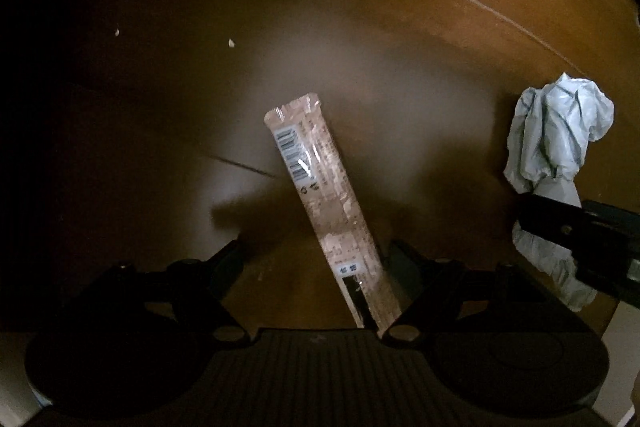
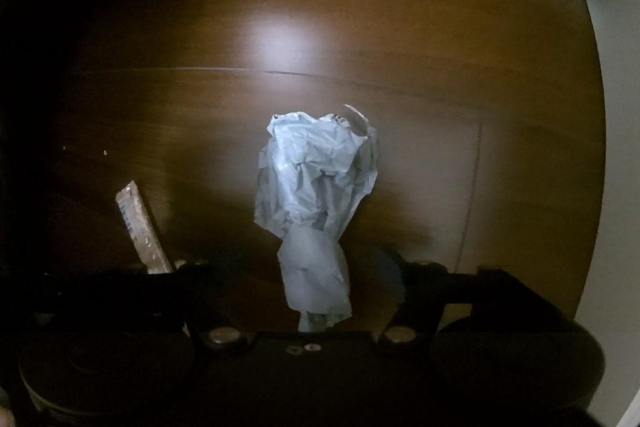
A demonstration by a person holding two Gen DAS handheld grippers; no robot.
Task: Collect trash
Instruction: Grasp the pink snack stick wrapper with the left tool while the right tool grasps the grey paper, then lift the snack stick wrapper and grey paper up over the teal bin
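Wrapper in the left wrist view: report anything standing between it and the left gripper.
Nothing visible does. The wrapper lies between the fingers of the open left gripper, nearer the right-hand one; the crumpled bag sits apart, off to the right.

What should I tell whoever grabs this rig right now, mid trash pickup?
Left tool: the snack wrapper stands between its fingers, leaning against one; grip unclear.
Right tool: the crumpled plastic bag sits between its fingers; grip unclear.
Done: both pieces reached.
To do: confirm both grips and bin them; no bin is in view. Two crumbs lie on the wooden floor.
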